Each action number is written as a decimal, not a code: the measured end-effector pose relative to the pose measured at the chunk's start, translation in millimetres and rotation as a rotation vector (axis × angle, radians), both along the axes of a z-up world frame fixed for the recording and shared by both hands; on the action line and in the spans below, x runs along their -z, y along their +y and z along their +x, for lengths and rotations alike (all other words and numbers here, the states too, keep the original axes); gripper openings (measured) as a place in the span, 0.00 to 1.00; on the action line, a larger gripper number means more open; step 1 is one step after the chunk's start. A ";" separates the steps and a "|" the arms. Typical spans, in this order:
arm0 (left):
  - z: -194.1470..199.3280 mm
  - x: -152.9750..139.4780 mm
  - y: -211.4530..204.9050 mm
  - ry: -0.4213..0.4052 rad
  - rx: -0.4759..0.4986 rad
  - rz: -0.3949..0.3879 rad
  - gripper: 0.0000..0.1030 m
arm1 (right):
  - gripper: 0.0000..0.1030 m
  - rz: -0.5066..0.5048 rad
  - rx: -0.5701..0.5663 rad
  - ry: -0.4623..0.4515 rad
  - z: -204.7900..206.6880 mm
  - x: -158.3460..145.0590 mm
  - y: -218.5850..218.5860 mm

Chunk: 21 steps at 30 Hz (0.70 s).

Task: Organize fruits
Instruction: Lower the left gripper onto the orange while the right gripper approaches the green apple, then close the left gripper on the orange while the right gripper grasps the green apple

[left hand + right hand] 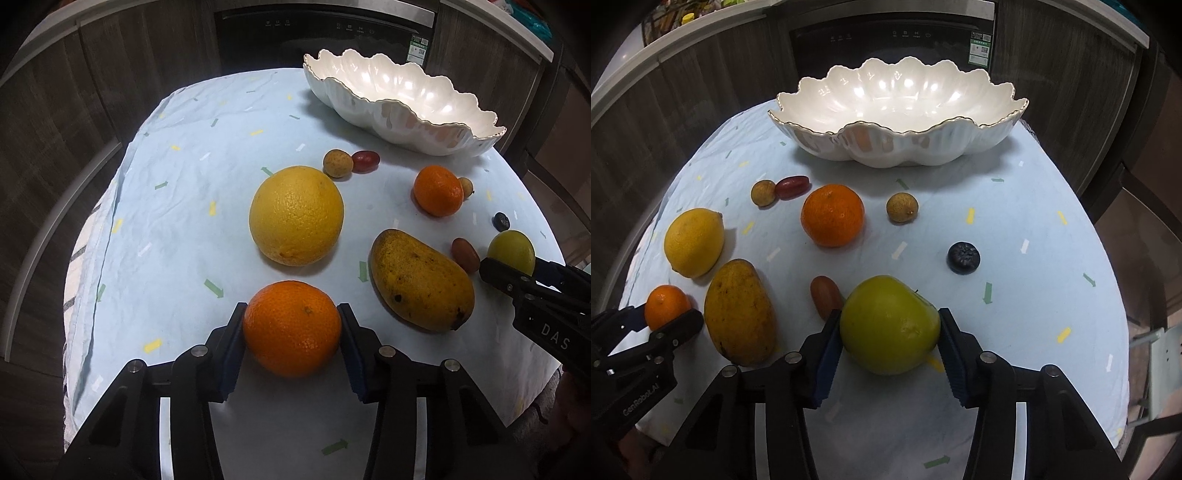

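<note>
Scalloped bowl (897, 110) at the table's (1052, 258) far edge. Before it: mandarin (833, 215), longan (902, 208), blueberry (963, 257). Lemon (693, 242) left; mango (740, 312) nearer. Orange (291, 328) between left gripper (291, 332) pads; apple (889, 324) between right gripper (889, 332) pads

Bare cloth (1034, 229) right — fruit-crowded left
</note>
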State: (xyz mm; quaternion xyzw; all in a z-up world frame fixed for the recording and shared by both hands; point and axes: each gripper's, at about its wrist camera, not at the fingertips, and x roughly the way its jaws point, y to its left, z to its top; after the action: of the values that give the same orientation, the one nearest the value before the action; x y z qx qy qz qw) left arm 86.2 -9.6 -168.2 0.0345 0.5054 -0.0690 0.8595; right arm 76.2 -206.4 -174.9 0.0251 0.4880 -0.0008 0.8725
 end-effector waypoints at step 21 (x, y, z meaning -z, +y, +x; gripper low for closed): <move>-7.5 -23.4 -1.0 -0.069 0.014 0.013 0.44 | 0.49 -0.005 0.003 -0.070 -5.9 -24.6 -1.6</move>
State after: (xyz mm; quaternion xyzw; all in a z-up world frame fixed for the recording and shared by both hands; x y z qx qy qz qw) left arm 78.7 -10.6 -144.8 0.0460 0.4755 -0.0703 0.8757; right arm 70.3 -208.1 -150.3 0.0236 0.4570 -0.0025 0.8891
